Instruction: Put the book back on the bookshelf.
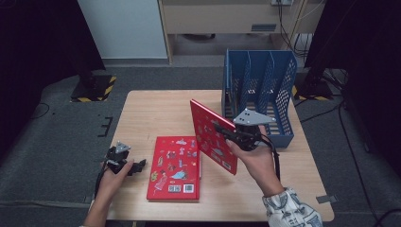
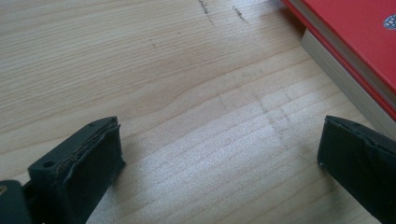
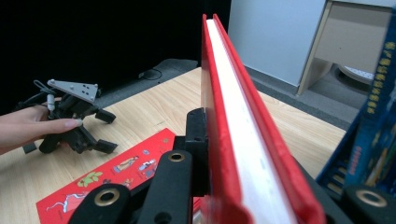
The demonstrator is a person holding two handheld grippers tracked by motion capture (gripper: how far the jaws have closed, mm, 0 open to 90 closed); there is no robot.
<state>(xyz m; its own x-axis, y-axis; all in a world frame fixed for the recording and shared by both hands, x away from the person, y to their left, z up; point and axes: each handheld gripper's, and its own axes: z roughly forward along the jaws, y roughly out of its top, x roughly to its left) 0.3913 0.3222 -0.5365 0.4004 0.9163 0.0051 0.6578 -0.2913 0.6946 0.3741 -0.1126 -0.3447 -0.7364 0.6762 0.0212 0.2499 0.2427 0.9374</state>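
Observation:
A red picture book [image 1: 213,137] stands tilted on edge above the middle of the table, and my right gripper [image 1: 226,132] is shut on its right edge. In the right gripper view this held book [image 3: 243,121] runs edge-on between the jaws, white pages showing between red covers. A second red book [image 1: 175,168] lies flat on the table near the front edge. My left gripper [image 1: 140,166] rests low on the table just left of that flat book, open and empty. In the left gripper view, the flat book's corner [image 2: 355,42] lies beyond the right jaw.
A blue slotted file rack [image 1: 260,90] stands at the table's back right, close behind the held book; its blue wall [image 3: 373,130] rises at the right of the right gripper view. Bare wooden tabletop [image 1: 151,113] spreads at the back left. Dark floor surrounds the table.

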